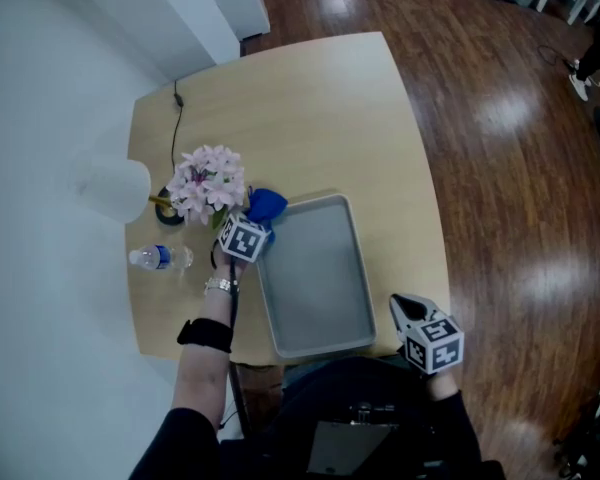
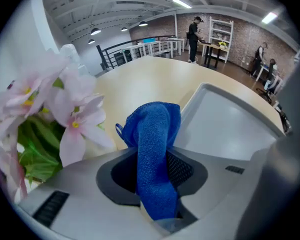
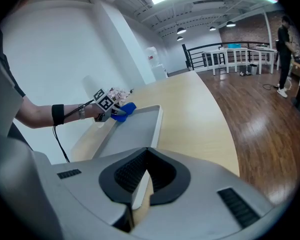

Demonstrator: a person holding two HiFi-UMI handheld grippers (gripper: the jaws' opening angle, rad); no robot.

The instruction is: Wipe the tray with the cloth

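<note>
A grey metal tray (image 1: 315, 273) lies on the light wooden table (image 1: 310, 108), long side running away from me. My left gripper (image 1: 261, 219) is shut on a blue cloth (image 1: 267, 204) at the tray's far left corner, just off the rim. In the left gripper view the cloth (image 2: 155, 149) stands bunched between the jaws, with the tray (image 2: 225, 129) to its right. My right gripper (image 1: 397, 303) hovers off the tray's near right corner, shut and holding nothing. From the right gripper view (image 3: 147, 154) the tray (image 3: 135, 126) stretches ahead toward the cloth (image 3: 124, 109).
A bunch of pink flowers (image 1: 208, 183) stands just left of the cloth, close to my left gripper. A clear water bottle (image 1: 160, 258) lies at the table's left edge, a white rounded object (image 1: 115, 190) behind it. A black cable (image 1: 175, 118) runs to the back. Wooden floor surrounds the table on the right.
</note>
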